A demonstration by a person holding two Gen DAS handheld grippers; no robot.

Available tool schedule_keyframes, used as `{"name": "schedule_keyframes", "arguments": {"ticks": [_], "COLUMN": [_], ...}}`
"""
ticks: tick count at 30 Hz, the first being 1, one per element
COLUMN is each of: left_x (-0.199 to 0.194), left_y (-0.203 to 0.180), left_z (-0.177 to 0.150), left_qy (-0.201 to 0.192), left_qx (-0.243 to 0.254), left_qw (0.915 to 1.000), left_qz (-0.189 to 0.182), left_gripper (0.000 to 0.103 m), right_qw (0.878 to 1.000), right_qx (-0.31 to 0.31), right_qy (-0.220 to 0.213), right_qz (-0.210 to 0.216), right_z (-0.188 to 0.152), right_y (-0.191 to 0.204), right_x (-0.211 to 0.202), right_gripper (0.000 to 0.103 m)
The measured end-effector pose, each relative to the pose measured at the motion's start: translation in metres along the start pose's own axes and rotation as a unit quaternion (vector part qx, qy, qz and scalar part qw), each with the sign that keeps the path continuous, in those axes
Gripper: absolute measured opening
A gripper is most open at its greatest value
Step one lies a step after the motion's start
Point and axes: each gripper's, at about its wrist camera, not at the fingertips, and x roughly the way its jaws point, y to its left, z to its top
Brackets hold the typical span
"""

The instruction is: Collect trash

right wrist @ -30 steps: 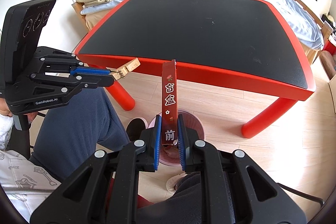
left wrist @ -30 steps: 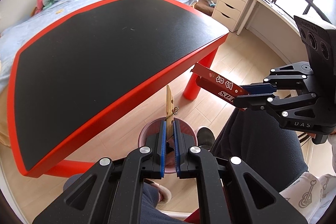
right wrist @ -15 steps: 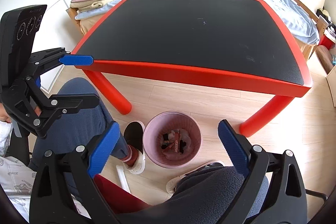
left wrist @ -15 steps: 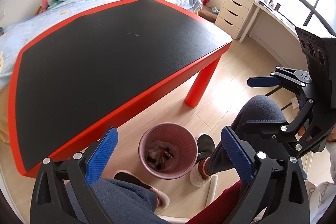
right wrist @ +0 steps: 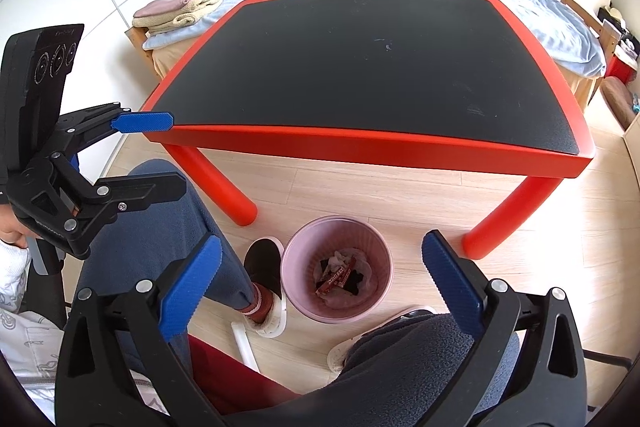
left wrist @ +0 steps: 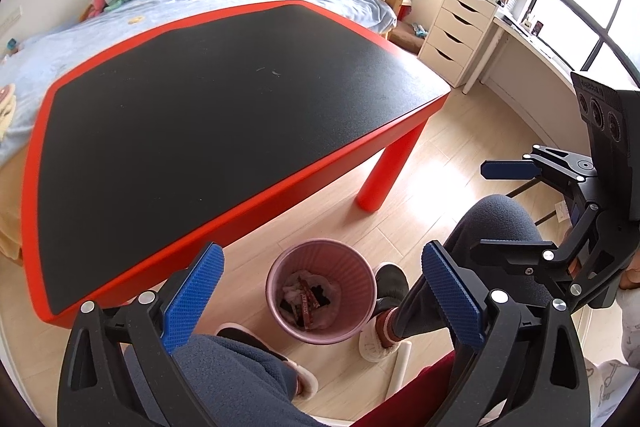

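While both tools were held above the floor, the left gripper (left wrist: 322, 301) was seen with its blue pads spread wide and nothing between them. The right gripper (right wrist: 320, 283) was opening, its jaws likewise far apart with nothing between them. The pink bin (right wrist: 374, 297) was found on the wooden floor, just in front of the near edge of the red-rimmed bench (right wrist: 360, 141), between the person's feet. A red wrapper (right wrist: 337, 275) and crumpled trash were seen lying inside the bin.
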Motion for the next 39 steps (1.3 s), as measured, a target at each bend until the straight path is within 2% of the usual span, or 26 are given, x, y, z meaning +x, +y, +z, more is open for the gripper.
{"name": "schedule_keyframes", "arguments": {"ticks": [11, 27, 39], "left_x": [-0.017, -0.051, -0.067], "left_y": [0.01, 0.043, 0.05], "left_z": [0.012, 0.05, 0.065], "left_qy": [-0.027, -0.081, -0.106], "left_qx": [-0.022, -0.055, -0.07], "left_qw": [0.9992, 0.9917, 0.986], "left_qz": [0.019, 0.083, 0.108], "left_gripper": [0.095, 0.095, 0.097], "right_qw": [1.0, 0.995, 0.992], "right_qx": [0.002, -0.015, -0.023], "right_qy": [-0.022, -0.09, -0.118], "right_qz": [-0.003, -0.028, -0.03], "right_z": [0.023, 0.104, 0.127], "right_y": [0.004, 0.008, 0.012], "right_x": [-0.012, -0.036, -0.047], "right_gripper": [0.099, 0.099, 0.099]}}
